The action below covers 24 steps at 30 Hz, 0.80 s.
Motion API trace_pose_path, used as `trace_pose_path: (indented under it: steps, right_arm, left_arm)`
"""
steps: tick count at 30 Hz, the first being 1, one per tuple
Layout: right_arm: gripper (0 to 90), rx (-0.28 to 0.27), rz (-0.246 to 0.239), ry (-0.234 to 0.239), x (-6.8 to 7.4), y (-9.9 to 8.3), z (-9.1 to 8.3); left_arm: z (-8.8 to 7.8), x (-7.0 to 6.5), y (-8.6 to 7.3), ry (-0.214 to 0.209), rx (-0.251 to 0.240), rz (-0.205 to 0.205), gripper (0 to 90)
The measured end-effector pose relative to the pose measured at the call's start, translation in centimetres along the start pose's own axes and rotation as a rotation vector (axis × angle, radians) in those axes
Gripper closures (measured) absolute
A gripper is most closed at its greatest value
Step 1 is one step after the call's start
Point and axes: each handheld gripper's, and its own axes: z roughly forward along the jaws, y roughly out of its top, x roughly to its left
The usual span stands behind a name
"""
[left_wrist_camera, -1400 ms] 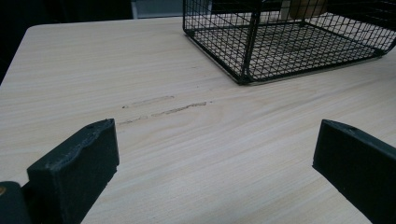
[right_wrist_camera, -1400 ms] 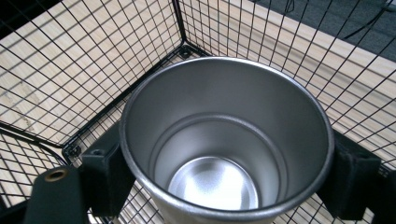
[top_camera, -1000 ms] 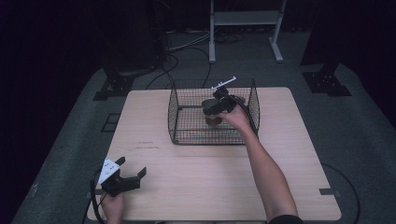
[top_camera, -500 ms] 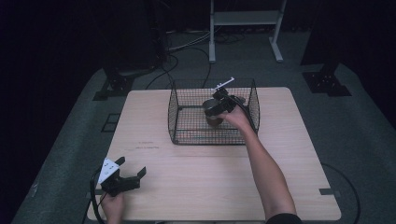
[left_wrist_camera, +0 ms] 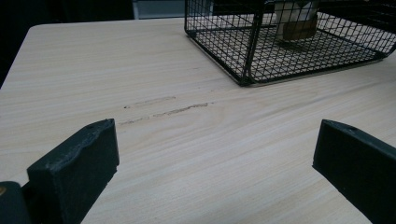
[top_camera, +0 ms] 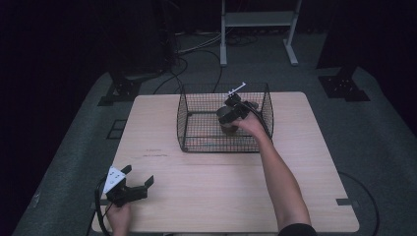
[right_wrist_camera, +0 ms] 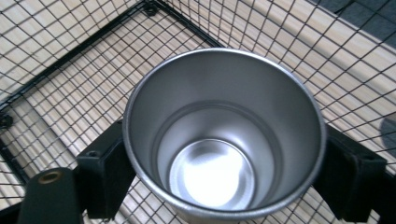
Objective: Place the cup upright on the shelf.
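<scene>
High view, centre: 1 steel cup (top_camera: 227,119) standing inside 1 wire basket (top_camera: 184,120), right gripper (top_camera: 233,111) straddling it, jaws just easing apart, contact hard to tell, so placing looks nearly done, withdrawal left; lower left, left gripper (top_camera: 135,183) wide open, empty, over 1 table (top_camera: 206,196).

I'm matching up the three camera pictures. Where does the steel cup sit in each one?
High view: the steel cup stands inside the wire basket, right of centre, under the right gripper.
Left gripper view: top edge, right of centre, behind the mesh.
Right gripper view: centre, seen from above, between the jaws.
Shared landmark: the wire basket.
</scene>
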Motion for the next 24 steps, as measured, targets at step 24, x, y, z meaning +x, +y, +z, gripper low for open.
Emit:
trace_pose_path:
  steps: [24]
  right_arm:
    - [11.4, 0.014, -0.036, 0.002, 0.41, 0.05, -0.37]
  left_arm:
    - [-0.02, 0.0, 0.0, 0.001, -0.001, 0.0, 0.0]
